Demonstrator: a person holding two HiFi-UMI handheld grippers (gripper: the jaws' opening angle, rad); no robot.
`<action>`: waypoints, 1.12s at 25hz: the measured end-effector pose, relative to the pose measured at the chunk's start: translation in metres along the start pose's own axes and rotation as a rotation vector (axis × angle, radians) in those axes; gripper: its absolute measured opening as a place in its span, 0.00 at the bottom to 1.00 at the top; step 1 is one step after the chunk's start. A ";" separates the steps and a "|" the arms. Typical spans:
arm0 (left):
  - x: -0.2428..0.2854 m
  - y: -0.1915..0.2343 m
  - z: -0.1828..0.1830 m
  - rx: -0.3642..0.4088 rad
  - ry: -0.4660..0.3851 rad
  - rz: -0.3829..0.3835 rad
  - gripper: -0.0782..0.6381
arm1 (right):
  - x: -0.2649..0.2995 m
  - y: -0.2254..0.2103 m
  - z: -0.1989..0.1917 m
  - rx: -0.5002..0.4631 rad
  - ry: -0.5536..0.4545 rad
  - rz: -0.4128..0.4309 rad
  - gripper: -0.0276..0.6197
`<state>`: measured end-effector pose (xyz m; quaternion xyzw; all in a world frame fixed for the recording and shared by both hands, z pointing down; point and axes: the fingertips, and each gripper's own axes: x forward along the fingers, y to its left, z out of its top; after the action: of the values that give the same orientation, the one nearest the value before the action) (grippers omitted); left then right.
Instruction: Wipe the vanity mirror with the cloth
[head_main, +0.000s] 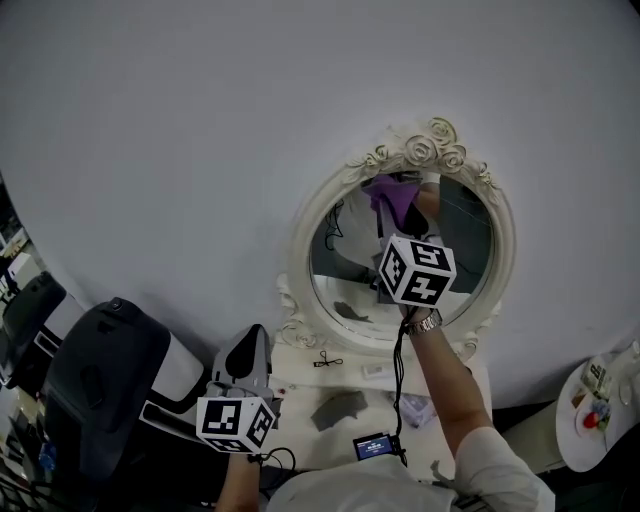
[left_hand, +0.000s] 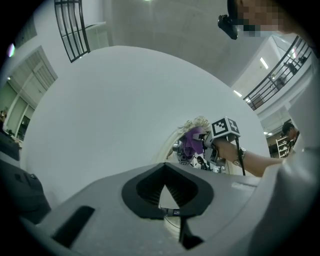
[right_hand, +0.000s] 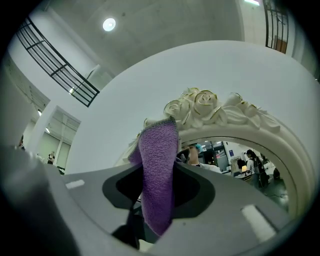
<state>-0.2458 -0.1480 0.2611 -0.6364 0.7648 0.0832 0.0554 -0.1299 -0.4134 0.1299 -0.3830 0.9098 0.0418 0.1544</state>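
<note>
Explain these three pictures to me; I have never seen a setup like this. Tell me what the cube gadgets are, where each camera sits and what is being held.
There is no robot here. A person holds a hand tool with two jaws in each hand. The cubes with black-and-white squares are part of those tools. The head view comes from a camera on the person's head, looking down. The other two pictures come from cameras riding on each tool.

The right gripper is raised to the top of the oval vanity mirror, with its jaws clamped on a purple cloth. The left gripper is low, jaws together and empty.

On the white table below lie a grey crumpled item, a small device with a lit screen, and bits too small to name.
</note>
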 end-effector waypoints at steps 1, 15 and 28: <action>-0.001 0.002 -0.001 0.002 0.002 0.008 0.11 | 0.002 -0.003 0.001 0.001 -0.004 -0.010 0.28; 0.037 -0.035 -0.027 -0.029 0.034 -0.118 0.11 | -0.012 -0.085 0.017 -0.042 -0.019 -0.151 0.28; 0.062 -0.077 -0.045 -0.060 0.066 -0.248 0.11 | -0.051 -0.166 0.004 -0.030 0.015 -0.287 0.28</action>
<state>-0.1802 -0.2304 0.2892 -0.7298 0.6790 0.0775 0.0213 0.0223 -0.4943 0.1487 -0.5118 0.8461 0.0301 0.1460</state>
